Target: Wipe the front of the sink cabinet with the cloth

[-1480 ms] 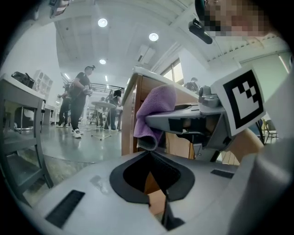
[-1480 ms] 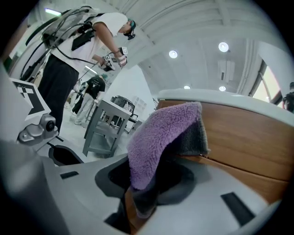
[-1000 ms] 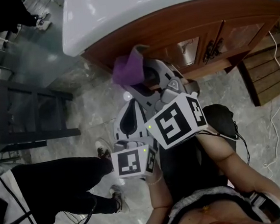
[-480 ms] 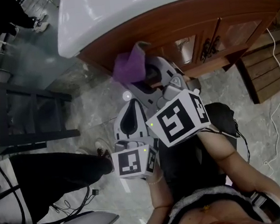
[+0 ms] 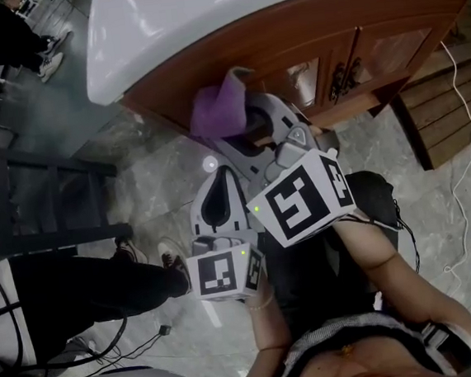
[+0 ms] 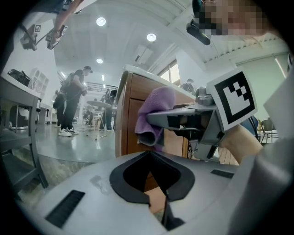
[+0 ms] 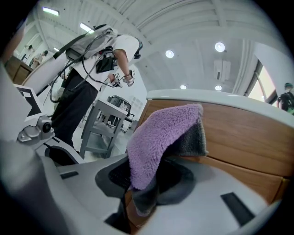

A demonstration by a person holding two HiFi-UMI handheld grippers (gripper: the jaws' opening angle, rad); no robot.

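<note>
The purple cloth (image 5: 218,110) hangs folded over the tip of my right gripper (image 5: 244,120), which is shut on it. The cloth lies by the left part of the brown wooden sink cabinet front (image 5: 288,46), under the white sink top (image 5: 203,21); touch I cannot confirm. In the right gripper view the cloth (image 7: 161,133) drapes over the right gripper (image 7: 151,183), with the cabinet panel (image 7: 243,133) just behind. My left gripper (image 5: 221,185) sits lower, shut on nothing, away from the cabinet. The left gripper view shows the left gripper (image 6: 151,179), the cloth (image 6: 154,110) and the cabinet (image 6: 133,119).
Two dark door handles (image 5: 342,78) are on the cabinet doors to the right. A dark metal frame (image 5: 46,202) stands on the floor at left. A bystander's legs (image 5: 95,284) are at lower left. A wooden pallet (image 5: 452,113) and a white cable (image 5: 462,203) lie at right.
The right gripper and cloth have hardly moved against the cabinet. The bystander's legs at lower left have stepped further left. The left gripper stays put.
</note>
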